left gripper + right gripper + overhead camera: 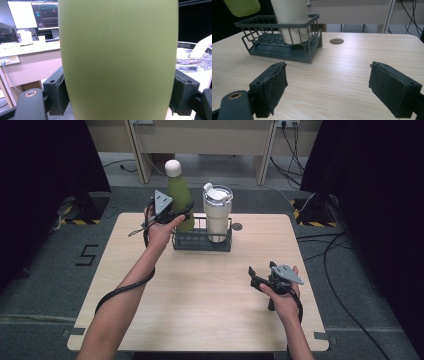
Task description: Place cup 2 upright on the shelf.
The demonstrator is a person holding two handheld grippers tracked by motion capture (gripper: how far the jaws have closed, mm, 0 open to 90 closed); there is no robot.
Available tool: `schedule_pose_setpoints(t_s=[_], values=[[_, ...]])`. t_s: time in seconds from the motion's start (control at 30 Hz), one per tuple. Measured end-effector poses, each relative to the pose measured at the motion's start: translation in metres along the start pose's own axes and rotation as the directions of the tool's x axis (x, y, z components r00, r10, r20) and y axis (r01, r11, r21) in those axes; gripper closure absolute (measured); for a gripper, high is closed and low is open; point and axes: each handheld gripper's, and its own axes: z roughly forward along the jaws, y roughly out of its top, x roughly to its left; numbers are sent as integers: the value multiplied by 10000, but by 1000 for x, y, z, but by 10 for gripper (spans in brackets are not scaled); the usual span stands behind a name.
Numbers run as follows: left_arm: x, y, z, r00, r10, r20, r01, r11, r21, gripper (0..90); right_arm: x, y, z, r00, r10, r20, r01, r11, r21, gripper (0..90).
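Observation:
My left gripper is shut on a green bottle with a white cap, its pads pressing on both sides of the body. The bottle's base hangs just above the left end of a dark wire basket. A cream tumbler with a clear lid stands in the basket's right half. Over the table's right front part, my right gripper stands open, with nothing between its pads.
The basket sits at the far middle of a light wooden table, with a round hole just right of it. Cables run over the floor to the right. A desk with monitors stands beyond the table.

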Motion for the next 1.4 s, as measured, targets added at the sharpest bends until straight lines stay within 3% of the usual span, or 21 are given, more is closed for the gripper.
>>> schedule_pose_setpoints(t_s=[1.4], values=[[3,-22,26,9993,-271,-274,287,9978,600,197,1,-4,2,10000,-38,-62,39,9999,134,149]])
